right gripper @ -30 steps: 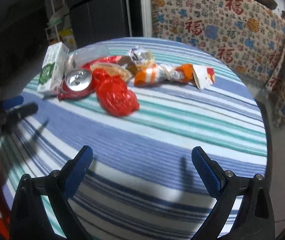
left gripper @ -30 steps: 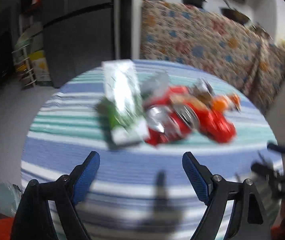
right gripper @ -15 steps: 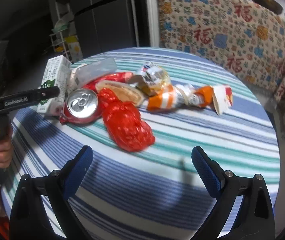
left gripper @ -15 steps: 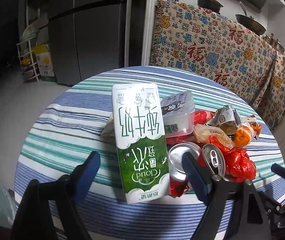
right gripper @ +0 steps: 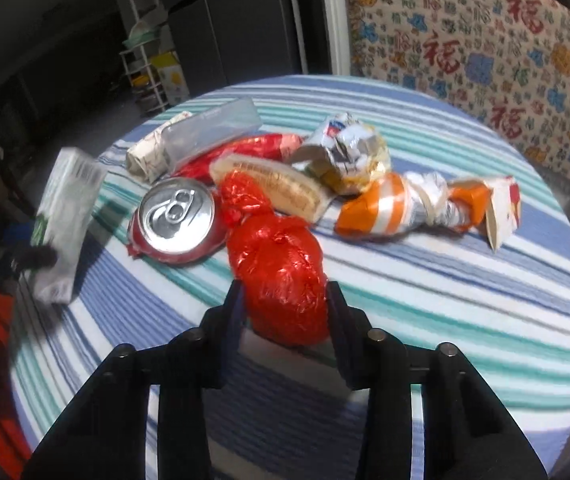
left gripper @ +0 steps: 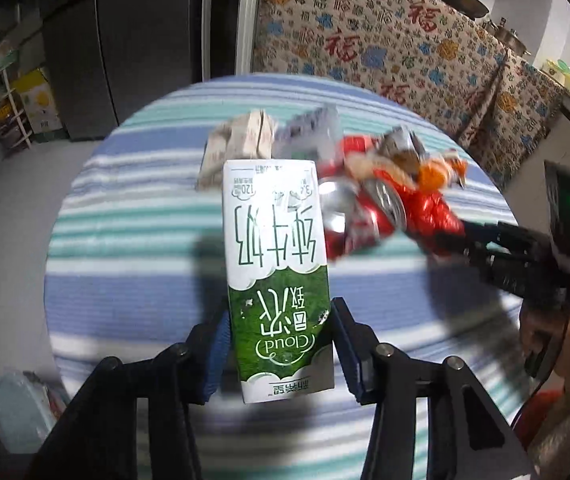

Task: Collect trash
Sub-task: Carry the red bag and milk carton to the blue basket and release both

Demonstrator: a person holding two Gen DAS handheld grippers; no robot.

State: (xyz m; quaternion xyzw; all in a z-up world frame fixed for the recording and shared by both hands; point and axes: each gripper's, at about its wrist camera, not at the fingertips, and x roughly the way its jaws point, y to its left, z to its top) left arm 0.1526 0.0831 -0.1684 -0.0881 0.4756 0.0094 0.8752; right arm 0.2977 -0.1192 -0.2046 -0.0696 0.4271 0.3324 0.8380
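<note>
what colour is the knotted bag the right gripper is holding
Shiny red bag, clearest in the right wrist view.

Round table (right gripper: 465,300), cloth of blue, teal and white stripes.

Lying on it, right wrist view:
- crushed red can (right gripper: 175,220), centre-left
- knotted red bag (right gripper: 281,276) at its 4 o'clock
- orange-and-silver wrapper (right gripper: 397,208), 3 o'clock
- crumpled foil packet (right gripper: 349,152), 1 o'clock
- clear plastic box (right gripper: 213,128) over a paper wad (right gripper: 149,156), 11 o'clock.

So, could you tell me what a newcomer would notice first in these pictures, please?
Probably the green-and-white milk carton, gripped between the left gripper's fingers and filling the left view. Next, the shiny red bag clamped by the right gripper, beside a crushed red can on the striped tablecloth.
</note>
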